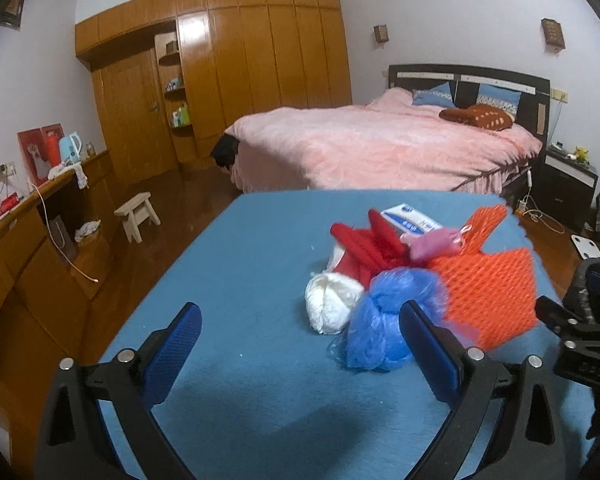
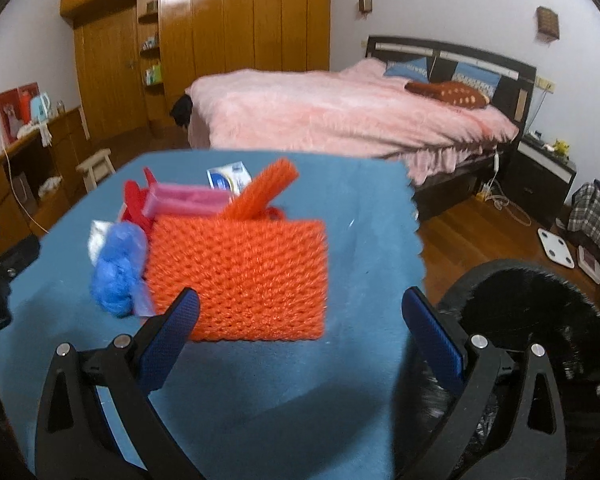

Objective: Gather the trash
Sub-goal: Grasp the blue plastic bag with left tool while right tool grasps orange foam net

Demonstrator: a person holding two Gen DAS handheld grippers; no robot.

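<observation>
Left wrist view: the left gripper [image 1: 300,324] hangs over a blue cloth-covered table [image 1: 228,264], its blue-padded jaws spread wide with nothing between them. The trash lies in a heap on the right half of the table, just past the fingertips. Nearest is a crumpled blue plastic bag [image 1: 384,316], partly behind the right finger. A white wad of tissue [image 1: 330,304] touches it on the left. Behind these sits a red plastic piece [image 1: 370,248], with a pink wrapper [image 1: 440,244] and a blue and white packet [image 1: 410,218] at the far side. An orange foam net [image 1: 488,280] spreads out at the right of the heap. The right gripper [image 1: 580,320] shows at the right edge. Beyond the table stand a pink-covered bed [image 1: 380,144], a wooden wardrobe [image 1: 236,60] and a small wooden stool [image 1: 138,216] on the floor at the left.

Right wrist view: the right gripper [image 2: 300,316] also stands wide open and empty. The orange foam net [image 2: 240,276] lies flat directly ahead, its near edge between the fingertips. The blue plastic bag [image 2: 118,268] sits at its left, touching it, the pink wrapper [image 2: 184,202] and the packet [image 2: 228,176] behind. A black-lined bin [image 2: 520,320] stands beside the table at the near right.
</observation>
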